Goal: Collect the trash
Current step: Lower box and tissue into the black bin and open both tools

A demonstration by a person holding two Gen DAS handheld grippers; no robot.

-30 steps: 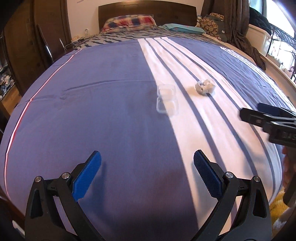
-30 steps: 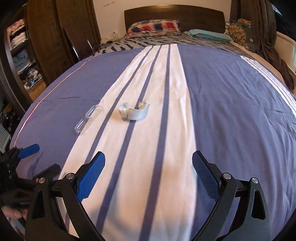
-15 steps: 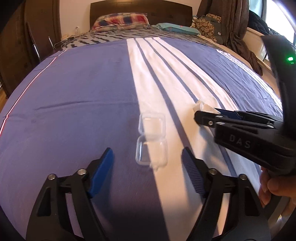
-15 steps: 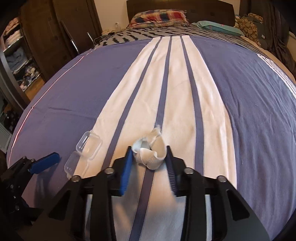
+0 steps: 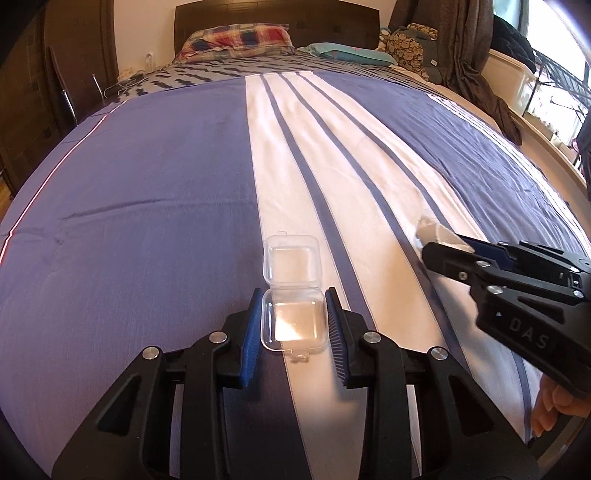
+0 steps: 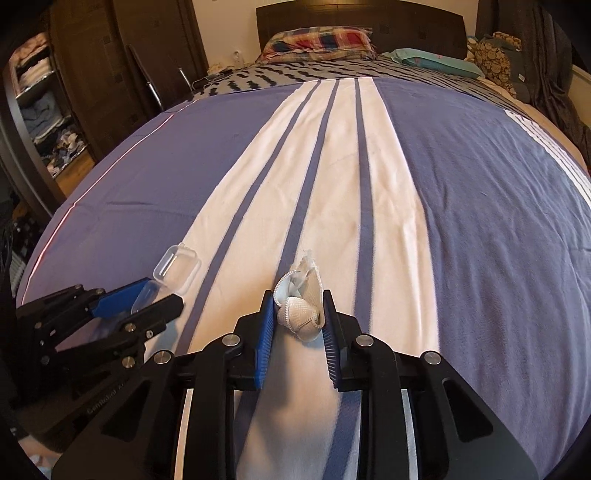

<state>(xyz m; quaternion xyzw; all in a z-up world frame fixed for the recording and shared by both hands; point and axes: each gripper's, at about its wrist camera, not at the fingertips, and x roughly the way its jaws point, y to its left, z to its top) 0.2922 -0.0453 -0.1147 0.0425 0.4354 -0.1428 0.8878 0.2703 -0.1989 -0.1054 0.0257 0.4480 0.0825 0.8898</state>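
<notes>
Left wrist: left gripper [image 5: 293,325] clamps one plastic box [image 5: 291,288]; right gripper [image 6: 298,314] clamps one wad [image 6: 301,306].

Striped bed [image 5: 184,177], dark wooden headboard [image 6: 369,18]

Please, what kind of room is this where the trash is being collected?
Most likely a bedroom. A large bed with a blue and white striped cover fills the view, a plaid pillow lies against a dark wooden headboard, and open shelves with folded clothes stand at the left.
</notes>
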